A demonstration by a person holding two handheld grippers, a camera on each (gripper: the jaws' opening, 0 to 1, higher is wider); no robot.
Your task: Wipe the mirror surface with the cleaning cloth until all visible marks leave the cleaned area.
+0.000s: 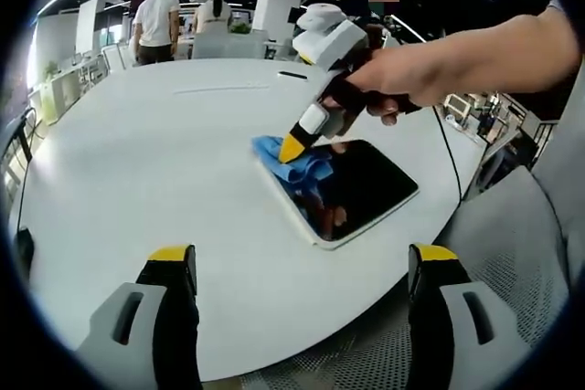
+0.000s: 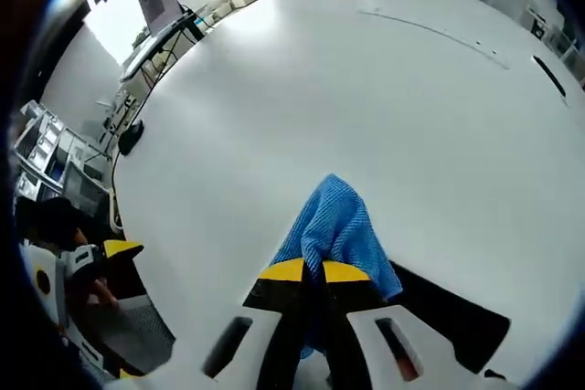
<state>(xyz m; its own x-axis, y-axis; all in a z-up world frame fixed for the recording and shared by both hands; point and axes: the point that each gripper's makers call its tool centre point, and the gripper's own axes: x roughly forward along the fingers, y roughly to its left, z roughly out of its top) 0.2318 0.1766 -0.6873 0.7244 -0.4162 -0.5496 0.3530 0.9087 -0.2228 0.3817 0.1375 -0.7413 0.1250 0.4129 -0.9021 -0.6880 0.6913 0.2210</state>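
The mirror (image 1: 352, 191) lies flat on the white table (image 1: 137, 171), a dark rectangle with a pale rim, directly under the right gripper (image 1: 294, 146). That gripper's jaws are closed tight on the blue cleaning cloth (image 1: 297, 163) and press it onto the mirror's far corner; in the right gripper view the cloth (image 2: 334, 226) fans out ahead of the yellow-tipped right gripper (image 2: 313, 271), half on the table (image 2: 366, 89), half over the dark glass (image 2: 448, 317). A hand (image 1: 439, 70) grips this tool from above.

The step in hand looks like the wiping itself — only the one corner is covered, so most of the surface probably remains to be done. The next move likely calls for dragging the cloth toward the near edge with steady downward pressure, without sliding the mirror off the table's rim just beside it.

The left gripper (image 1: 306, 267) hovers well short of the mirror, jaws spread wide — nothing between them. No containers are on the table.
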